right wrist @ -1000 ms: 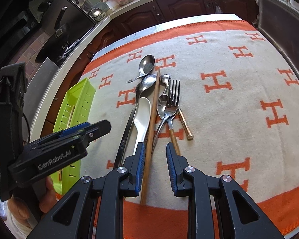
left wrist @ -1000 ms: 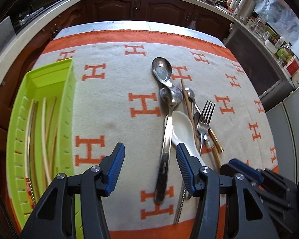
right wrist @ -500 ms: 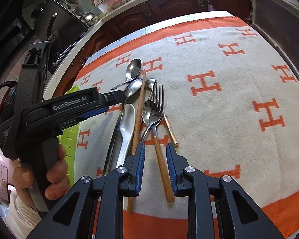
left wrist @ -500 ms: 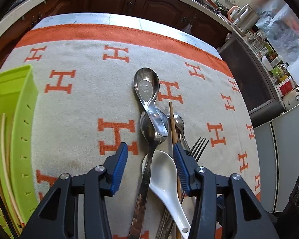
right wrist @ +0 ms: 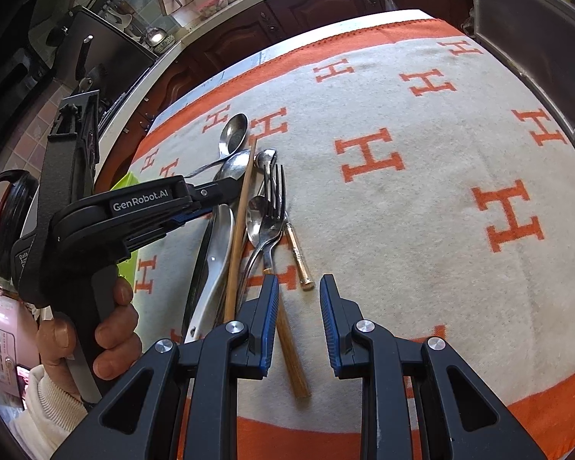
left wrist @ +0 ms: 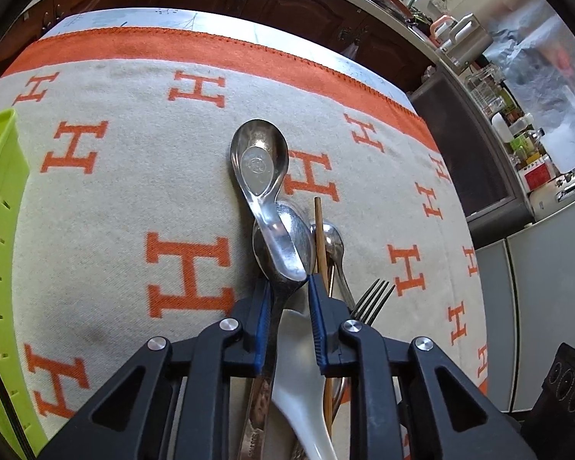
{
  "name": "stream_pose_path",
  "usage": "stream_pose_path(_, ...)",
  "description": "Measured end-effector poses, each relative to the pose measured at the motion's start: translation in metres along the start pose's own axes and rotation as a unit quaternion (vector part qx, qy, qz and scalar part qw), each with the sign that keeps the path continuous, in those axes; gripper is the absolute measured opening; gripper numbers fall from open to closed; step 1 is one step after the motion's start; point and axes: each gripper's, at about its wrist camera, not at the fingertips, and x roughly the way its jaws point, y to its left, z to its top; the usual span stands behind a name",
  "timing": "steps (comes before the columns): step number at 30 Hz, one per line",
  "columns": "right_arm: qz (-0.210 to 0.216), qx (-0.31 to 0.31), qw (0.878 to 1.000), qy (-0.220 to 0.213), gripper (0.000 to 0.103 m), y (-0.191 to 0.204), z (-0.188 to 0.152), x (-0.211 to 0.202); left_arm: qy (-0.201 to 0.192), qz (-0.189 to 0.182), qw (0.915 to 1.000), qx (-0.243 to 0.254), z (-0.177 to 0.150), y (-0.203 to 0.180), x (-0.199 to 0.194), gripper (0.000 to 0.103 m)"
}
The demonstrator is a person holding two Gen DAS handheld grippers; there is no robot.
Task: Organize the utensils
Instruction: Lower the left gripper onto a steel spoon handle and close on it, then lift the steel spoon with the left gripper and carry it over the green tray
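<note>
My left tool [left wrist: 287,287] is closing around the long steel spoon's [left wrist: 283,245] shiny neck amid the utensil pile on the blanket [left wrist: 134,153]; my right tool [right wrist: 299,295] hovers narrowly open, empty.

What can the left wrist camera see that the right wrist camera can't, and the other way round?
Only the left wrist view: the long spoon's neck between the left gripper's closing jaws, and the kettles on the counter.

Only the right wrist view: the hand on the left gripper's handle, the open right gripper, and the wooden end of the fork.

Both: the orange H cloth, short spoon, white spoon and chopstick.
</note>
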Motion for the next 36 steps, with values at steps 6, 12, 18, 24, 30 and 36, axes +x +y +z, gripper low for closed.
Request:
stream_pose_path(6,-0.002,0.002,1.0,0.001,0.022,-0.002,0.0,0.001,-0.014,0.001,0.9999,-0.001,-0.004,-0.004,-0.005,0.014)
stream_pose_path(12,-0.002,0.002,1.0,0.002,0.022,-0.002,0.0,0.003,-0.018,0.012,0.9997,0.009,-0.005,-0.004,-0.007,0.012)
stream_pose_path(18,-0.004,0.004,1.0,0.002,0.022,-0.002,0.0,0.004,-0.033,0.019,0.9992,0.015,-0.008,-0.004,-0.016,0.007)
stream_pose_path(24,-0.002,0.0,1.0,0.001,0.022,0.003,0.0,0.003,-0.052,0.002,0.9984,0.021,-0.013,-0.001,-0.037,0.003)
stream_pose_path(30,-0.003,-0.014,1.0,0.001,0.022,0.014,-0.004,0.001,-0.074,-0.008,0.9968,0.029,-0.022,-0.001,-0.061,0.003)
stream_pose_path(36,-0.003,-0.026,1.0,-0.005,0.022,0.025,-0.01,-0.009,-0.105,-0.014,0.9931,0.05,-0.034,-0.005,-0.096,0.003)
